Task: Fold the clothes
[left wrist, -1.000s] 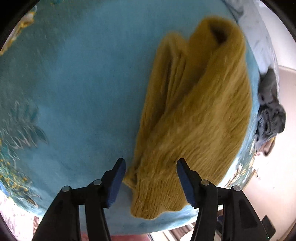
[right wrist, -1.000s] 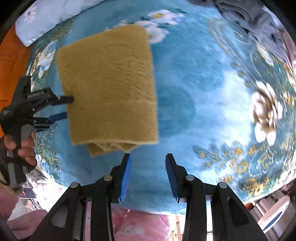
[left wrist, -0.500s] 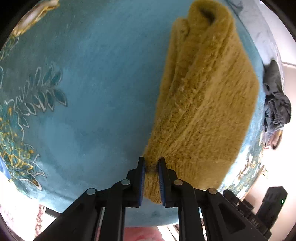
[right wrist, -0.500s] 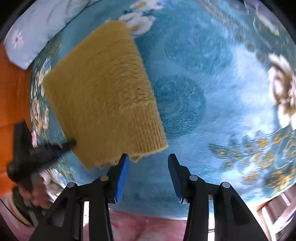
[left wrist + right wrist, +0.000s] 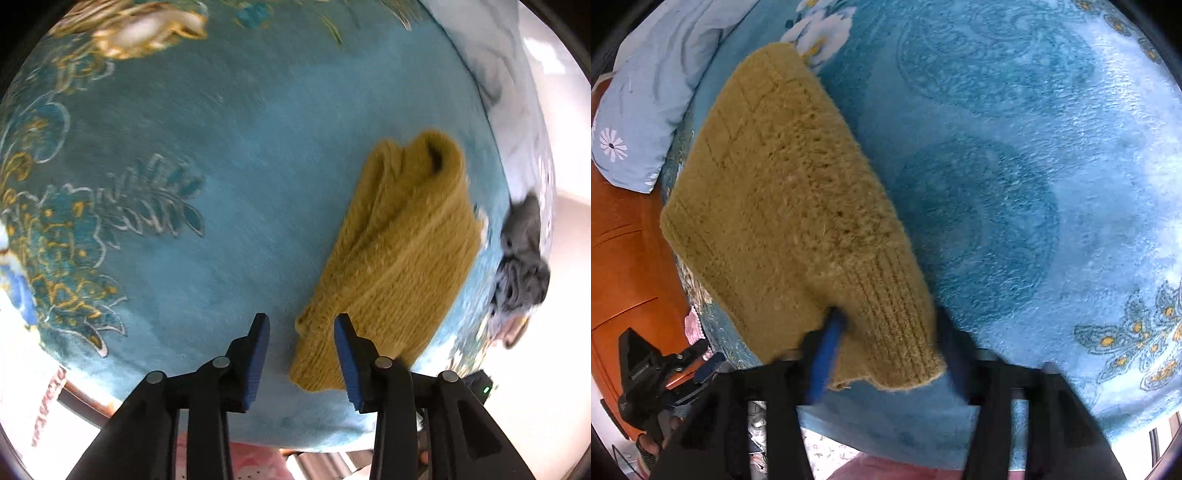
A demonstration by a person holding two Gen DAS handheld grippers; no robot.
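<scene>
Left wrist view: the blue floral bedspread runs bare and wide to the left of the folded mustard knit sweater, which lies close to the bed's near edge and right side. Beyond it a grey crumpled garment sits at the right rim beside a pale blue quilt. The left gripper hovers above the sweater's near corner; its jaws are opening, pads clear of the knit, which shows below the gap. The sweater is a thick bundle, its far end rolled into an open loop

Right wrist view: open bedspread fills the right side; the sweater lies left, near a pillow and an orange wooden panel. The right gripper is blurred, its jaws closing around the ribbed near corner, though contact is unclear. The left gripper sits lower left, off the bed edge
</scene>
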